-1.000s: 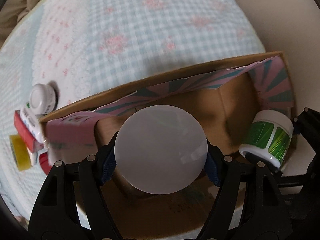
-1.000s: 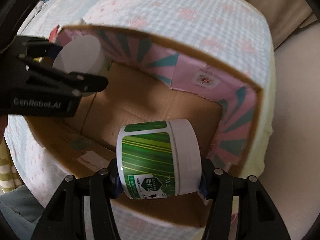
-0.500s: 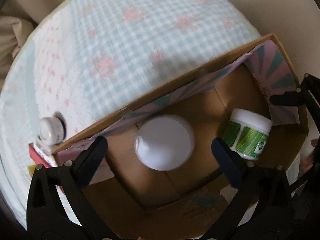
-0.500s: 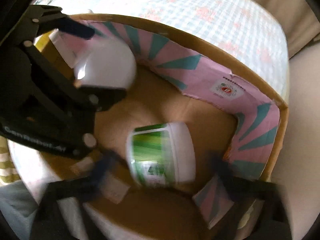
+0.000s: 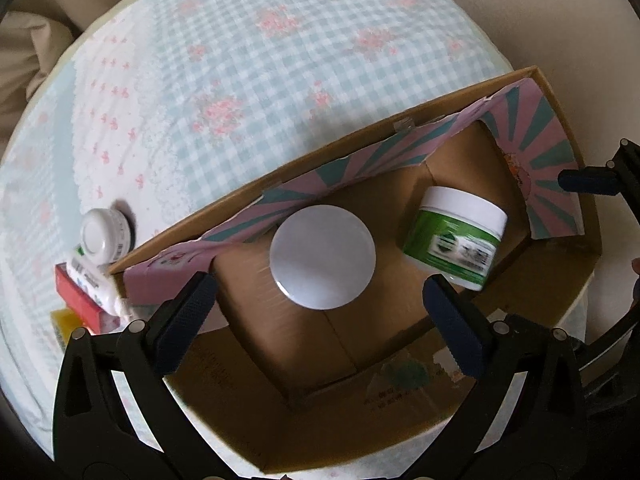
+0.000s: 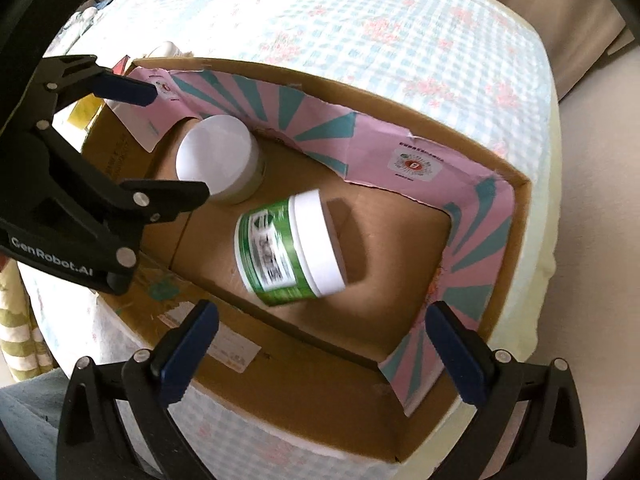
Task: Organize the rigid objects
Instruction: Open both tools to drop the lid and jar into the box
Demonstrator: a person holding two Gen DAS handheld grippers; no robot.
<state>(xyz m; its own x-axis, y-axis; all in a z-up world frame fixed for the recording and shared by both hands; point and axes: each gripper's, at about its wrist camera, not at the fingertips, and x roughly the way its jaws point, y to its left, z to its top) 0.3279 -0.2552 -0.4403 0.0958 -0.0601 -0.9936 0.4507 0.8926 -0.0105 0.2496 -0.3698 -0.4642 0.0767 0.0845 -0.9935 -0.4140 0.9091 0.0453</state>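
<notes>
An open cardboard box (image 5: 400,432) (image 6: 304,396) with pink and teal inner flaps sits on the checked bedspread. A white-lidded jar (image 5: 322,257) (image 6: 218,158) stands upright on its floor. A green-labelled jar (image 5: 454,243) (image 6: 290,247) with a white lid lies tilted beside it. My left gripper (image 5: 316,312) is open and empty above the white jar; it also shows in the right wrist view (image 6: 176,144). My right gripper (image 6: 320,344) is open and empty above the green jar.
Outside the box's left end lie a small white jar (image 5: 102,236), a white tube (image 5: 94,286), a red box (image 5: 78,300) and a yellow item (image 5: 64,324). The bedspread (image 5: 260,60) stretches beyond the box. The bed edge lies to the right (image 6: 548,200).
Both grippers opened and let go of their jars, which dropped into the box. Both grippers have since drawn back and up.
</notes>
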